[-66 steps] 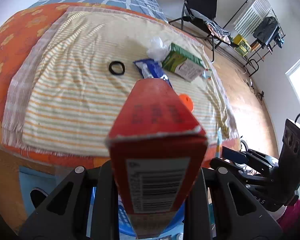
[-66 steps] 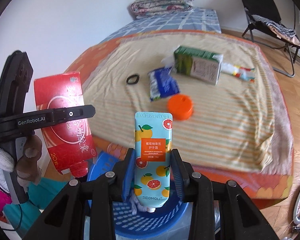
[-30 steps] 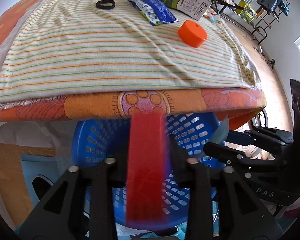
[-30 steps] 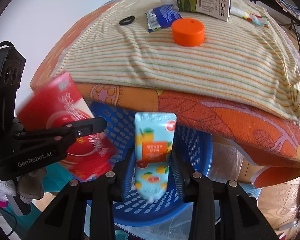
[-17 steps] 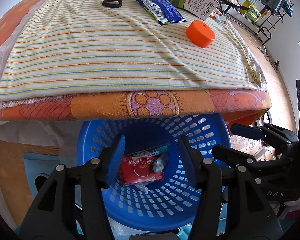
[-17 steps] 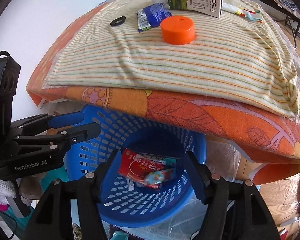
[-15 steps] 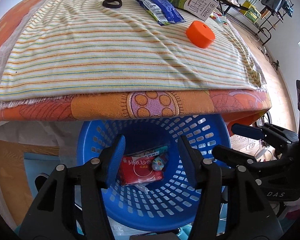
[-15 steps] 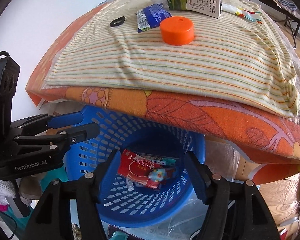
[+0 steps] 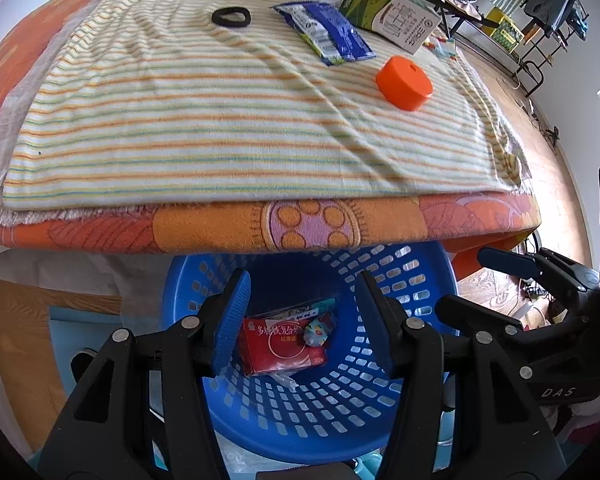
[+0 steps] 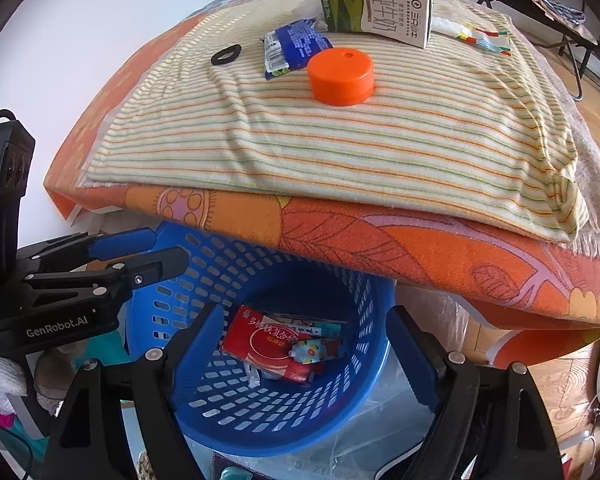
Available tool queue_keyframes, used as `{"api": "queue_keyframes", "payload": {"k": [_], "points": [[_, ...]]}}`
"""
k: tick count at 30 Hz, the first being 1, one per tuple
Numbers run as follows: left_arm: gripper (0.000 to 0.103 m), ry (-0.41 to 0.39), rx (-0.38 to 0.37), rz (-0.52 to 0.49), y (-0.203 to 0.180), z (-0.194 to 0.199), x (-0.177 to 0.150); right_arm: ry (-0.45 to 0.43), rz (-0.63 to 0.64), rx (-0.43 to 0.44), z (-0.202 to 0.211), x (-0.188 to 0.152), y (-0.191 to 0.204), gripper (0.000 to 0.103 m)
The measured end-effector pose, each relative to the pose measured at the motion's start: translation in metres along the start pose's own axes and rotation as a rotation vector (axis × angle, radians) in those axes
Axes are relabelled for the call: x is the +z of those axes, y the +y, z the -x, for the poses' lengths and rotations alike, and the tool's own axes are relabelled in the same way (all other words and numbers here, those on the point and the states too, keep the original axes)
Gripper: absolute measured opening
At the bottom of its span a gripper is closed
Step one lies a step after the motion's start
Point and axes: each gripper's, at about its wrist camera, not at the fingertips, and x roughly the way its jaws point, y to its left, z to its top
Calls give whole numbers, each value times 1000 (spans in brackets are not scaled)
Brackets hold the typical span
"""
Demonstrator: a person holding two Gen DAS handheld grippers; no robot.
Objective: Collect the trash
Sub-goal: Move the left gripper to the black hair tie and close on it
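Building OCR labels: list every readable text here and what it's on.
"GenRobot.AI": black body of the left gripper.
"DAS": black body of the right gripper.
"纯牛奶": green-and-white milk carton.
"20": red cardboard box in the blue plastic basket.
Blue snack wrapper: unreadable.

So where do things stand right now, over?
Left gripper and right gripper open, empty, above blue basket. Red box and tube in basket. Orange lid, milk carton, blue wrapper on bed. Nothing blocking.
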Motion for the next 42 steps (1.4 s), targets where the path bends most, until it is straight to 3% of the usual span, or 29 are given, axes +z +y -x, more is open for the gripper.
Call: {"api": "queue_keyframes", "payload": {"k": [17,30,42], "points": [[56,-105,-14,40,12,33,42,-118,49,-48,34,22,11,85],[56,-152,34,33,28,29,105,-224,47,-36,45,56,-2,85],[56,-161,76,10,49,-3,158,-178,5,-8,21,99,-10,85]]}}
